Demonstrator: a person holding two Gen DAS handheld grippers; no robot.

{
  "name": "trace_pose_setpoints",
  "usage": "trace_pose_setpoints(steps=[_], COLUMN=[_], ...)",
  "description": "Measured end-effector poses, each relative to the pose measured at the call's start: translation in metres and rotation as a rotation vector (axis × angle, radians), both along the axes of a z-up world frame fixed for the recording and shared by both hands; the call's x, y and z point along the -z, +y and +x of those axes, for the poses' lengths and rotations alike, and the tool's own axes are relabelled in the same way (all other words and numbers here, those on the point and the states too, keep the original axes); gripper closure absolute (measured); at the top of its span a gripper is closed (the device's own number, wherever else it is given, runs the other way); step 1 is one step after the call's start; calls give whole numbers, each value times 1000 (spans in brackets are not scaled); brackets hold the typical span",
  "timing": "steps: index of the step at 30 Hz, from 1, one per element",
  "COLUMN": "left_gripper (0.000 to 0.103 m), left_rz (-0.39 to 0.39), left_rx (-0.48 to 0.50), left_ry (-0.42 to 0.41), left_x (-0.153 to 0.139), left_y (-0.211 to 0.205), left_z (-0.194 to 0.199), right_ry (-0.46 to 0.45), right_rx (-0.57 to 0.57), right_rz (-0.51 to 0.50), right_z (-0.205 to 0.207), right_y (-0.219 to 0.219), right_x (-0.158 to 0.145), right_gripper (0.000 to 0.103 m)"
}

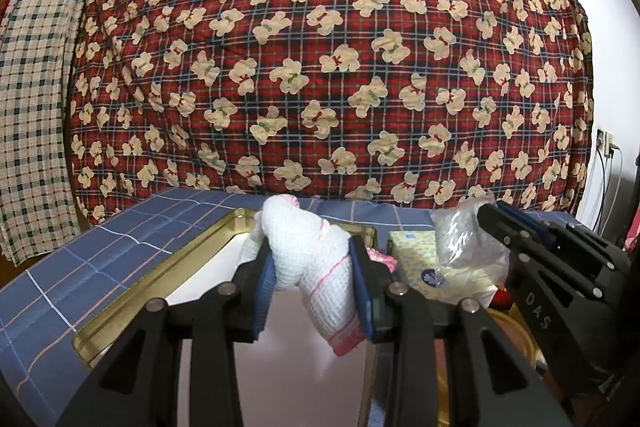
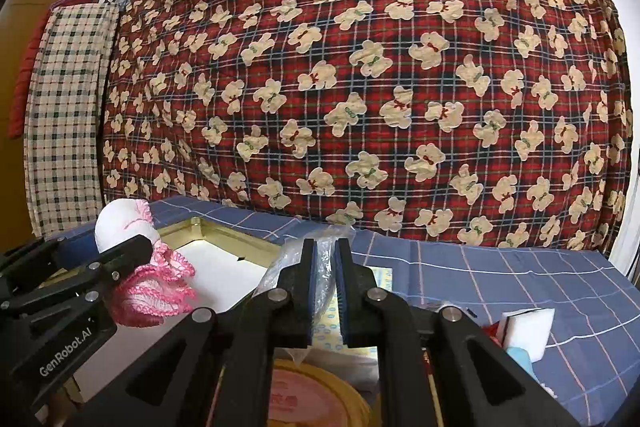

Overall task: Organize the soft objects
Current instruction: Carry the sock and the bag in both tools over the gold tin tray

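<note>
Left gripper [image 1: 312, 267] clamped on white waffle-weave cloth [image 1: 316, 259], pink-trimmed, bunched between the blue pads; jaws narrow, fabric bulging above and a tail hanging below the pads. Held over the gold-rimmed tray [image 1: 160, 259], which sits on the blue checked tablecloth [image 1: 80, 267]. Cloth: light, limp, no stiffness, likely to sag and drag wherever unsupported; good friction on the pads, slip unlikely. Best grip mid-bundle as now, not on the loose trim. From the right wrist view, same cloth [image 2: 132, 227] visible with frilly pink edging drooping beside the left gripper [image 2: 140, 247]. Right gripper [image 2: 325, 267] fully closed on a thin clear plastic bag [image 2: 280, 263], film pinched between the pads, rest crumpled up and to the left. Bag: near weightless, slick, crinkly, tears under a sharp tug; pinch on gathered film safer than on a single layer. In the left view, bag [image 1: 460, 235] hangs above a yellow patterned tissue pack [image 1: 416, 251]. Both grippers pointing roughly level, slightly nose-down, toward the hanging red bear-print blanket [image 1: 320, 67], side by side and close. White sponge [image 2: 528, 331] lying on the tablecloth, lower right, untouched.
</note>
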State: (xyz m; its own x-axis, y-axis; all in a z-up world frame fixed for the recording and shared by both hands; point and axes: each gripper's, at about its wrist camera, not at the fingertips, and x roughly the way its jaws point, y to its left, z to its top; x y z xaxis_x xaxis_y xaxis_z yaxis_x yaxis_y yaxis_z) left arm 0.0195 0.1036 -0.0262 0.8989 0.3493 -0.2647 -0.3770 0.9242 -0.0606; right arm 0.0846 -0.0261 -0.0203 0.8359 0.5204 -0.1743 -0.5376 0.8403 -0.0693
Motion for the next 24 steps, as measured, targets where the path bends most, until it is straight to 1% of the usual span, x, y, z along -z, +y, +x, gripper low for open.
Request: trace_pose_setpoints(steps=[7,10,14,21,24], left_gripper=[69,69,69,69,69], left_rz=[-18,-12,-37,-45,-46], left_rx=[12,21,27,36,44], left_ry=[23,43,69,86,112], left_x=[4,5,4,-6,-13], left_y=[11,14,24,34,42], left_z=[-3,-4,-4,-4,2], right_ry=[8,10,26,45,63], right_rx=[-28,-39,-64,-121,-143], right_rz=[-25,-36,-45,-51,-51], right_z=[-1,-1,-2,-7,-6], right_y=[11,15,20,35,42], right_x=[2,3,3,-5,-10], right_gripper=[93,93,93,93,93])
